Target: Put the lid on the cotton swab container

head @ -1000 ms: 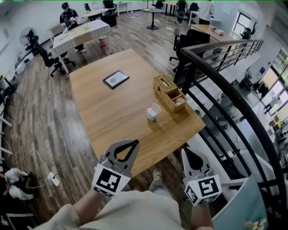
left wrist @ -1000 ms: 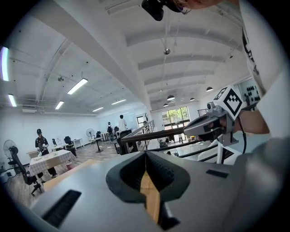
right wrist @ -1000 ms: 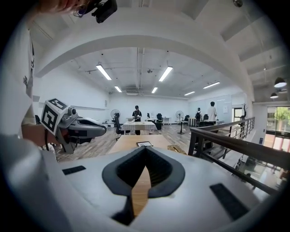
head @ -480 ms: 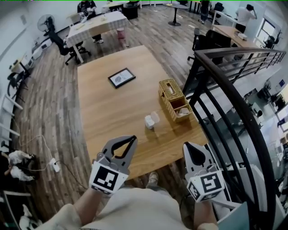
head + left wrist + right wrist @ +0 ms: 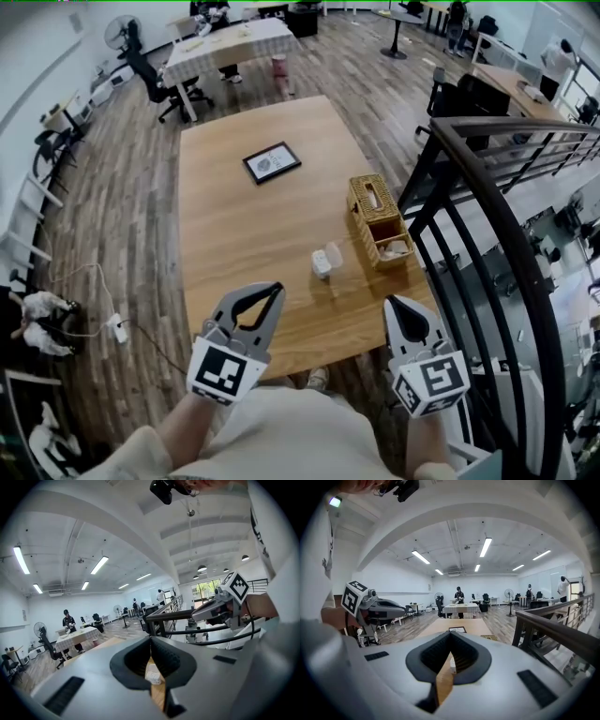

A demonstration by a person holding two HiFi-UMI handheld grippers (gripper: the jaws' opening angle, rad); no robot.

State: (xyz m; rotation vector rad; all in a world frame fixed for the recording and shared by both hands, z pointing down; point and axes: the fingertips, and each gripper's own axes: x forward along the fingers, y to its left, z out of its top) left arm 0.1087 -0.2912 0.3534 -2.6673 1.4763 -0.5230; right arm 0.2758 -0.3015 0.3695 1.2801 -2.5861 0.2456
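The small white cotton swab container point(image 5: 321, 263) stands on the wooden table point(image 5: 244, 225), near its right front part. Its clear lid point(image 5: 335, 253) lies beside it, touching or nearly touching on the right. Both grippers hang in front of the table's near edge, well short of the container. My left gripper point(image 5: 277, 294) has its jaws together with nothing in them, and so does my right gripper point(image 5: 393, 304). Through the hollow of the left jaws the container point(image 5: 152, 675) shows as a small white shape; the right gripper view also catches the container point(image 5: 452, 663).
A wicker basket point(image 5: 379, 222) sits right of the container by the table's right edge. A dark framed picture point(image 5: 272, 162) lies at the far middle. A black stair railing point(image 5: 487, 216) runs along the right. Cables and a power strip point(image 5: 116, 328) lie on the floor at left.
The head view has swung, so the table and container now sit further right and lower in it. Both grippers keep about the same place and stay shut.
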